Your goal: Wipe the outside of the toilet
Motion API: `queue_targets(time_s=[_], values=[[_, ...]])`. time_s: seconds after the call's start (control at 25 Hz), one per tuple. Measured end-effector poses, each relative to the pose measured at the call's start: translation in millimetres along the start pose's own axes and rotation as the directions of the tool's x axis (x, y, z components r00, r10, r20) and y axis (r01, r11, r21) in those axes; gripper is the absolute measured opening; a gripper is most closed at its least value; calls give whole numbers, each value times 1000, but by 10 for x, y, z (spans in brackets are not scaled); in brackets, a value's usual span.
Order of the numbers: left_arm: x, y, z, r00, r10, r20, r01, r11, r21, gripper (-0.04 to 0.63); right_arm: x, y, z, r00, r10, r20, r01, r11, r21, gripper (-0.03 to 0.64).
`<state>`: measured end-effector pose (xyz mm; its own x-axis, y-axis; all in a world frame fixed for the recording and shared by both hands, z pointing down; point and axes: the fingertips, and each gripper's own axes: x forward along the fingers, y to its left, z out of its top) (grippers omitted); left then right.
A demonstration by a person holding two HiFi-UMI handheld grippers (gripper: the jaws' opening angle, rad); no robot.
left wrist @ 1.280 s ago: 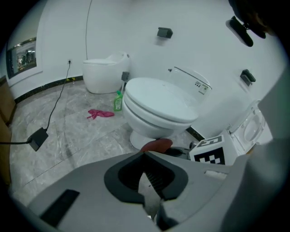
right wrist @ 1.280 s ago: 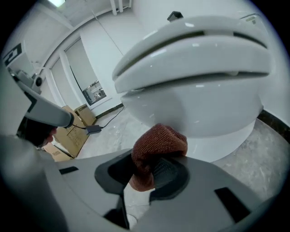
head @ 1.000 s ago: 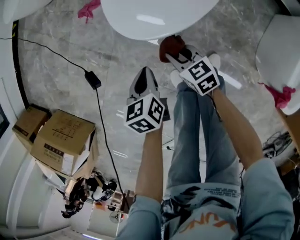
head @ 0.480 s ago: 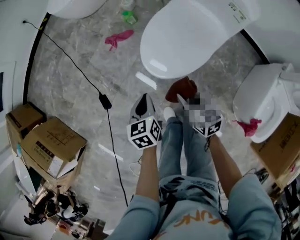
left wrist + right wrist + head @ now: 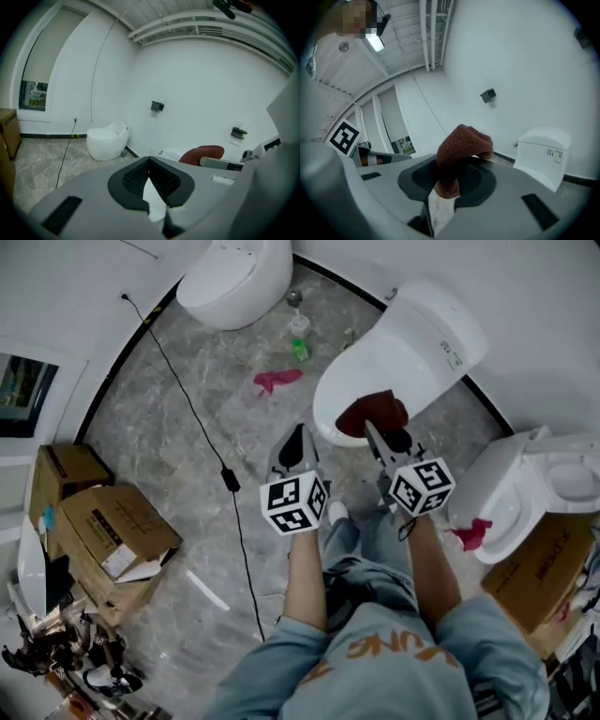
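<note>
A white toilet (image 5: 417, 348) with its lid down stands against the far wall; its tank (image 5: 543, 157) also shows in the right gripper view. My right gripper (image 5: 377, 432) is shut on a red-brown cloth (image 5: 368, 412), which hangs at the front edge of the lid. In the right gripper view the cloth (image 5: 461, 147) bulges up out of the right gripper (image 5: 450, 171). To the left of the toilet, over the floor, my left gripper (image 5: 298, 435) is shut with nothing in it. The left gripper (image 5: 150, 161) points at the wall, with the cloth (image 5: 202, 153) at its right.
A second toilet (image 5: 230, 277) stands at the far left and a third (image 5: 520, 493), with a pink rag (image 5: 469, 532) on it, at the right. A pink rag (image 5: 277, 381), a green bottle (image 5: 300, 348), a cable with adapter (image 5: 230, 479) and cardboard boxes (image 5: 112, 535) are on the floor.
The head camera has risen and now takes in far more of the room. The right gripper, still holding the cloth, went from the bowl's lower front to the lid's front edge.
</note>
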<state>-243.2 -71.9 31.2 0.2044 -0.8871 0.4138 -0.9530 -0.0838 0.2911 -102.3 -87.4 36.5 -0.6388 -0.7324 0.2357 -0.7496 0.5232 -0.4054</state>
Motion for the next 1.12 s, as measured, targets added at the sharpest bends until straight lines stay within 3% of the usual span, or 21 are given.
queue_targets(time_s=[0.16, 0.44, 0.72, 1.12], values=[[-208, -175, 648, 992, -25, 123, 18, 998, 57, -8, -104, 273, 696, 995, -11, 99, 18, 997, -73, 87], [-499, -422, 1291, 968, -76, 240, 42, 989, 143, -8, -291, 500, 1358, 986, -66, 152, 101, 965, -243, 86], [-682, -390, 1553, 955, -57, 290, 1, 982, 190, -8, -301, 733, 1599, 983, -34, 179, 95, 934, -345, 87], [-773, -181, 1604, 952, -34, 303, -22, 983, 180, -8, -212, 918, 1557, 987, -12, 159, 69, 933, -353, 87]])
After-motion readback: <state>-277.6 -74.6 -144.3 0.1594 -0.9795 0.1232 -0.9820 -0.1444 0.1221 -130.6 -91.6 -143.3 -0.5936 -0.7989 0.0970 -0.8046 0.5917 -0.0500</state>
